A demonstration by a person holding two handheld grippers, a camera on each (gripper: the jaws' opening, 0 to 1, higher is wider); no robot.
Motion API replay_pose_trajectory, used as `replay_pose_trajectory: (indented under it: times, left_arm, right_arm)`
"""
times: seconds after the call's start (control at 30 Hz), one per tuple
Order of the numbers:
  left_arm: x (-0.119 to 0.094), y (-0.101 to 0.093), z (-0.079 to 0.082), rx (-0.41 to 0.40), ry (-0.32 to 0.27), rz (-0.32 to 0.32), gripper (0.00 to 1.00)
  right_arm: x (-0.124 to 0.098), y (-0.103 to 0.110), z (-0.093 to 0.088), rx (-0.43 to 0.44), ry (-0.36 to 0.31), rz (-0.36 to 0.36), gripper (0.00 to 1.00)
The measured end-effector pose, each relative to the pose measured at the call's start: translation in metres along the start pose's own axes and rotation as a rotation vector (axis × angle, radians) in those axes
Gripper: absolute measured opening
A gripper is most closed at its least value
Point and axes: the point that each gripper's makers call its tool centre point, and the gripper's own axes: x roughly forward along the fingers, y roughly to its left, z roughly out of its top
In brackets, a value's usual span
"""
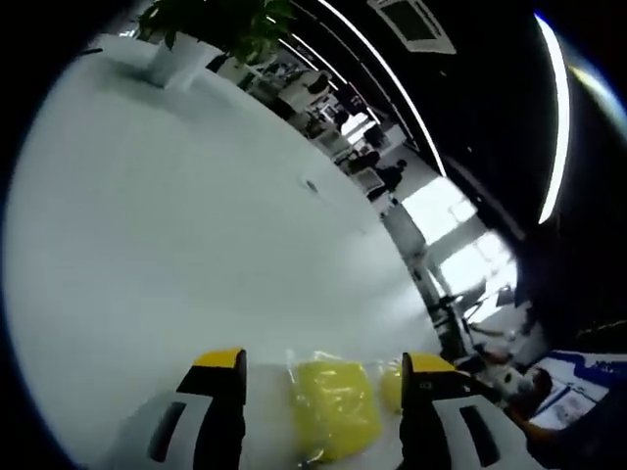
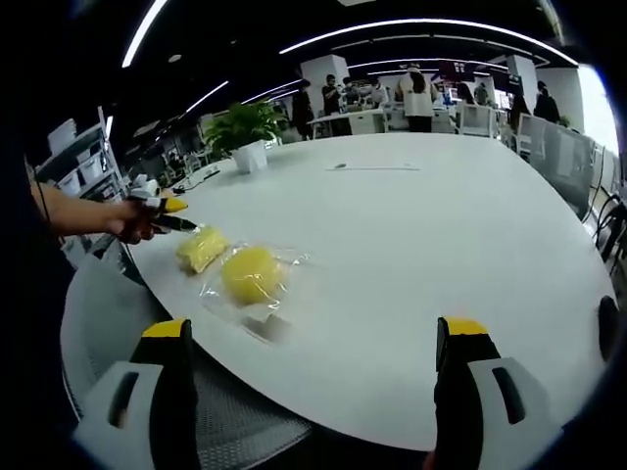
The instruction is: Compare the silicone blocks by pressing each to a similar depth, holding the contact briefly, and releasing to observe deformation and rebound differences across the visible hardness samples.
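Observation:
Two yellow silicone blocks lie on a white round table (image 2: 411,225). In the right gripper view, a flat rectangular block (image 2: 203,248) sits left of a rounder block (image 2: 253,274) that is wrapped in a clear bag. My right gripper (image 2: 315,330) is open wide at the table's near edge, well short of both. A hand holds my left gripper (image 2: 179,214) just left of the rectangular block. In the left gripper view, my left gripper (image 1: 325,362) is open, with the rectangular block (image 1: 333,406) between its jaws. The rounder block (image 1: 391,385) peeks from behind the right jaw.
A potted plant (image 2: 245,127) in a white pot stands at the far side of the table and is seen again as the plant (image 1: 211,29). A grey mesh chair (image 2: 108,313) sits below the table's near-left edge. People and desks fill the office behind.

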Motion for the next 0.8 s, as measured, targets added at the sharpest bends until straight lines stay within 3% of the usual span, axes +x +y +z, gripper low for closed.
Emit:
replay_pose_trajectory:
  times: [0.13,0.23,0.4,0.53,0.8]
  left_arm:
    - [0.005,0.009,-0.001,-0.103,-0.032,0.003,0.42]
    - [0.004,0.012,0.001,-0.152,-0.064,-0.003,0.41]
    - [0.011,0.019,-0.012,-0.14,-0.018,0.019,0.34]
    - [0.013,0.025,-0.011,-0.168,-0.025,0.049,0.23]
    - [0.016,0.023,-0.012,-0.179,-0.011,0.029,0.21]
  right_arm:
    - [-0.001,0.002,-0.001,0.001,0.002,0.003,0.96]
    - [-0.002,0.004,0.003,0.007,-0.007,0.004,0.96]
    - [-0.003,0.004,0.006,0.006,-0.018,0.001,0.96]
    - [-0.003,0.005,-0.001,0.014,-0.007,0.002,0.96]
    - [-0.001,0.007,-0.002,-0.008,0.017,0.014,0.96]
